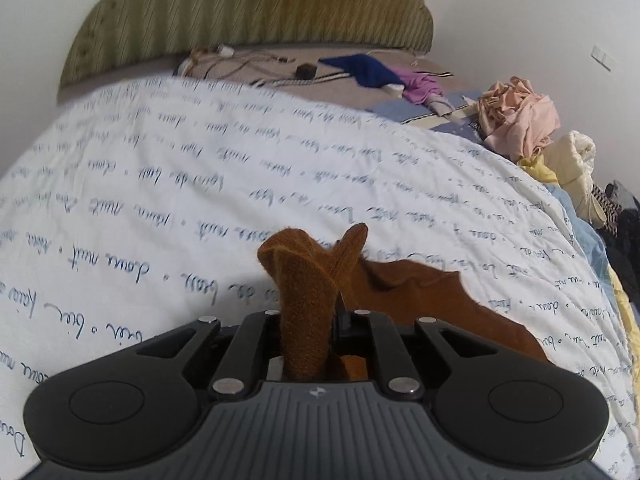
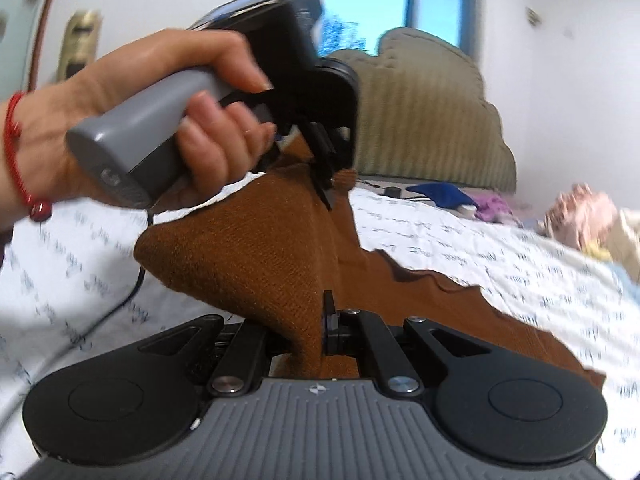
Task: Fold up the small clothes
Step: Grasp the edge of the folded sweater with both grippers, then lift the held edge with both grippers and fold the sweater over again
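We hold brown knit garment (image 1: 308,300) lifted off white bedspread (image 1: 160,200) with blue script print. Left gripper (image 1: 310,320) clenched on bunched edge of cloth; fabric stands up between its jaws. Right gripper (image 2: 316,332) clenched on another fold; rest of garment trails down onto bedspread. Our left hand (image 2: 168,120) grips gray handle above. Pile of clothes (image 1: 520,116) sits at far right bed edge, green headboard (image 1: 248,16) behind.

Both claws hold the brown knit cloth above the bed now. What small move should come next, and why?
Probably carry both claws forward together and lower. The left claw and right claw each pinch the brown cloth, its far part already resting on the white quilt.
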